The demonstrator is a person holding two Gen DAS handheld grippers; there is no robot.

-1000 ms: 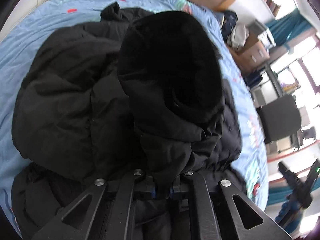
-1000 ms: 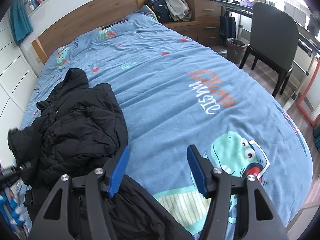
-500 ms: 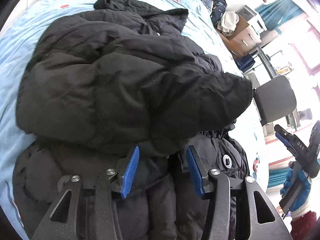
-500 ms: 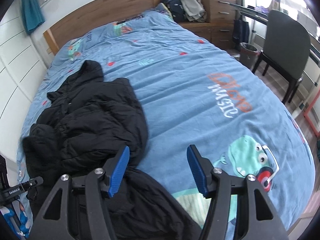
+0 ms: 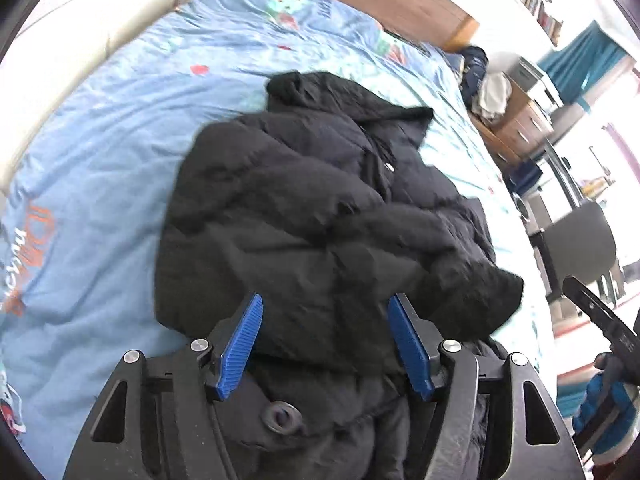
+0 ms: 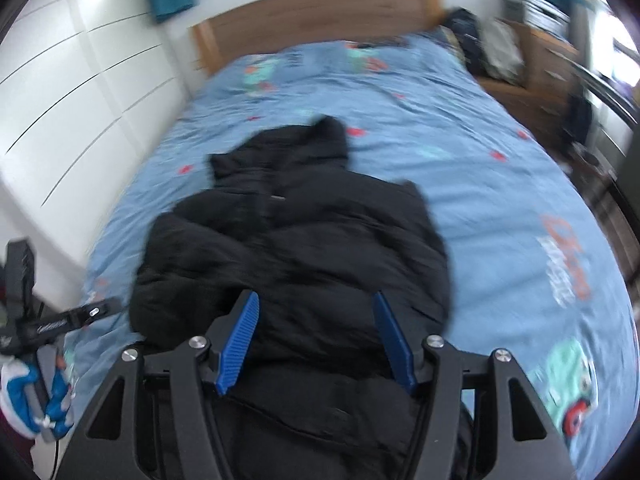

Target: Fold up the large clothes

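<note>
A black puffer jacket lies bunched on the blue bed cover, hood toward the headboard and one sleeve folded across its body to the right. It also shows in the right wrist view. My left gripper is open and empty, hovering over the jacket's near hem. My right gripper is open and empty too, over the same hem from the other side. The right gripper shows at the right edge of the left wrist view, and the left gripper at the left edge of the right wrist view.
A wooden headboard stands at the far end. White panelled wall runs along the left. A wooden dresser with bags and a dark office chair stand to the right of the bed.
My left gripper let go of the jacket sleeve, opened wide and pulled back; the sleeve now rests across the jacket. My right gripper swung left over the jacket.
</note>
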